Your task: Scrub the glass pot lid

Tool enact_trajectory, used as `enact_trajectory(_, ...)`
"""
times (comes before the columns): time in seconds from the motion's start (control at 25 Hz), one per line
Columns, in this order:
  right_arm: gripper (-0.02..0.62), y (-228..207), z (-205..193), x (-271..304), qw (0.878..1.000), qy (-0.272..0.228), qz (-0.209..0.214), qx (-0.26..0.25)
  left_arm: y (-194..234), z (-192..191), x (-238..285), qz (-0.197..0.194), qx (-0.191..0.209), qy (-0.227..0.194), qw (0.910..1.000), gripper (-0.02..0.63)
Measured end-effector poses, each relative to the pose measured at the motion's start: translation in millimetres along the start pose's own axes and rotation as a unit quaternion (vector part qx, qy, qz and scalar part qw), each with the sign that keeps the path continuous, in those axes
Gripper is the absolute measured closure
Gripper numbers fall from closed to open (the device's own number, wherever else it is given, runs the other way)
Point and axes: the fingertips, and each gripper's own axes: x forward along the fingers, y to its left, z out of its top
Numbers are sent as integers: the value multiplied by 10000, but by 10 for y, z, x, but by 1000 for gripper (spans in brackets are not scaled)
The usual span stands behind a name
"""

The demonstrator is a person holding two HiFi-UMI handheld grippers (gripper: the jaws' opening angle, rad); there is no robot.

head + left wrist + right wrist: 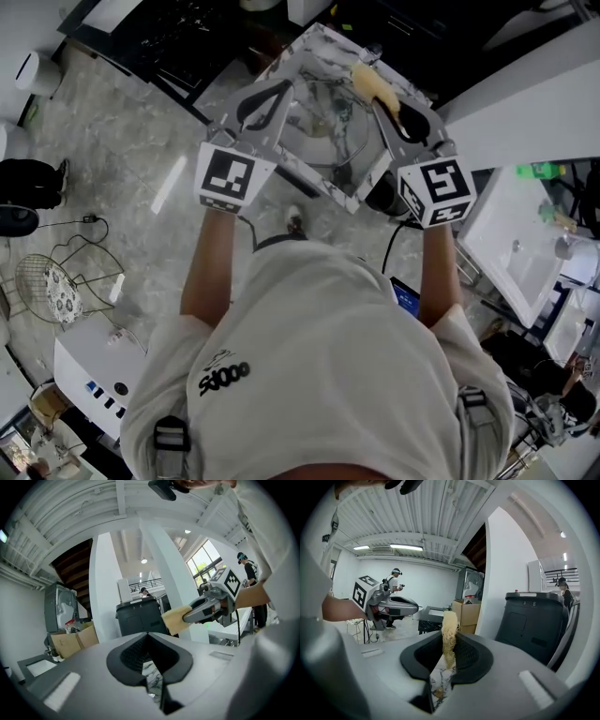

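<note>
The right gripper is clamped on a yellow scrub sponge. The left gripper is closed with nothing between its jaws. Both are above the glass pot lid, which lies on the marble table.

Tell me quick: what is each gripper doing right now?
Left gripper: closed, nothing visible between its jaws.
Right gripper: closed on the yellow sponge.

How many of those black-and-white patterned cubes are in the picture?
2. One cube sits on the left hand-held gripper, at the head view's left; the other cube sits on the right hand-held gripper, which clamps a yellow sponge. None looks hidden.
</note>
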Motion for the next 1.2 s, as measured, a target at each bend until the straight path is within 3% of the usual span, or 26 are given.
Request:
enact_trajectory(0.36, 543, -80, -111, 571, 9994, 333, 28, 55, 405, -325, 216, -124, -195, 133, 9996, 595)
enact_trajectory(0.8, 543, -151, -636, 1128, 9956, 885, 41, 293, 575, -720, 430, -294, -334, 530, 9976, 595)
enact_trajectory(1.2, 543, -321, -1127, 1437, 9900, 1284, 430, 389, 621, -1155, 707, 124, -616, 1007, 9929, 595)
